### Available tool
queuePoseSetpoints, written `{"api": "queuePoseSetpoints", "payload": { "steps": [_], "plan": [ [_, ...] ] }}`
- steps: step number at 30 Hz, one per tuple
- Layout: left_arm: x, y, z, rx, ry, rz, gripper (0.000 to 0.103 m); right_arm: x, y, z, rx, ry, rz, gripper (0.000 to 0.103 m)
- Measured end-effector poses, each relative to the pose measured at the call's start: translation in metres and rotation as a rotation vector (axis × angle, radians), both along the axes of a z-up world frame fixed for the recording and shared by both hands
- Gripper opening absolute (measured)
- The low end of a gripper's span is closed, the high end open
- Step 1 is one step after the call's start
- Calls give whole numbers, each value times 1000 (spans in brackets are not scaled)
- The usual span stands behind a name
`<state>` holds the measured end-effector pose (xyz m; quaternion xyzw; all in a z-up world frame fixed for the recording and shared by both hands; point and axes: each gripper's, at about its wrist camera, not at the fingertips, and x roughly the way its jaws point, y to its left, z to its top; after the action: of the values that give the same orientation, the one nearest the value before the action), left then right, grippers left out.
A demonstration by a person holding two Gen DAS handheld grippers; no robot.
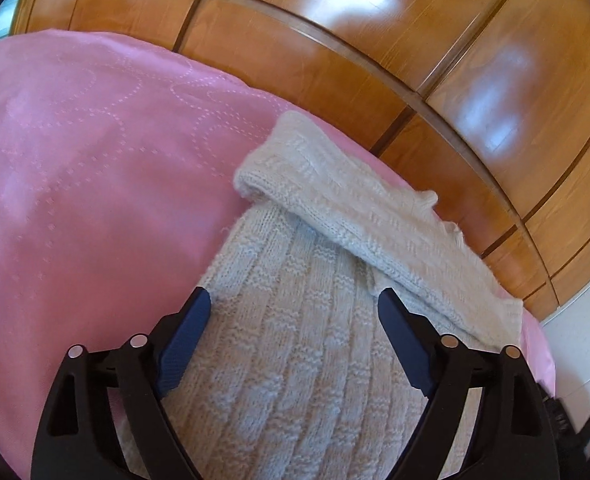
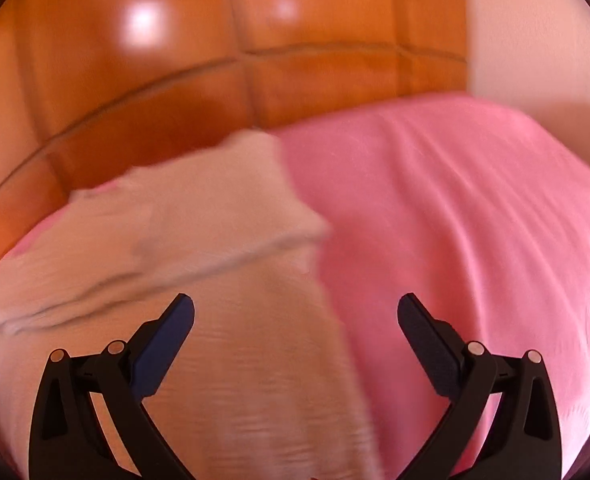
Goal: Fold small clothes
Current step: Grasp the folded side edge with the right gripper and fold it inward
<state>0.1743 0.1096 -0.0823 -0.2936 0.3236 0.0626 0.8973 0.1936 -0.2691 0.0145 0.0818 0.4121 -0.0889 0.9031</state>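
Now the cream cable-knit woollen garment (image 1: 315, 320) lies near the pink quilted bedspread's (image 1: 95, 160) far edge, beside glossy wooden wardrobe panels (image 1: 335, 40), its top folded over. Both the left gripper (image 1: 295, 312) and right gripper (image 2: 295, 316) hover over it released, jaws wide, grasping nothing.

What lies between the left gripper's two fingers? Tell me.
Only the white knit garment, lying flat on the pink bedspread; the left gripper is open above it, seen in the left wrist view.

sweater (image 1: 295, 344) on bedspread (image 1: 75, 160) | sleeve (image 1: 355, 208) folded over body | wardrobe (image 1: 335, 40) behind bed
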Motion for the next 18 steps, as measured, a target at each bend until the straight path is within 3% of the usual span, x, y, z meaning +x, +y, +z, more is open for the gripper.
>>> {"api": "queuePoseSetpoints", "payload": {
  "steps": [3,5,6,10,12,14,18],
  "plan": [
    [3,-2,1,7,9,-16,91,12,35,22,7,-52,166,96],
    [4,-4,0,19,16,-21,92,35,51,21,80,8,236,80],
    [4,-4,0,23,19,-22,92,48,56,16,115,52,247,66],
    [4,-4,-3,13,11,-29,94,84,56,-9,200,154,174,49],
    [4,-3,-4,6,4,-34,96,97,51,-24,284,214,159,15],
    [5,-3,-5,6,1,-42,98,101,51,-22,332,196,183,8],
    [7,-6,-5,24,8,-46,99,106,52,7,229,89,198,5]
  ]
}}
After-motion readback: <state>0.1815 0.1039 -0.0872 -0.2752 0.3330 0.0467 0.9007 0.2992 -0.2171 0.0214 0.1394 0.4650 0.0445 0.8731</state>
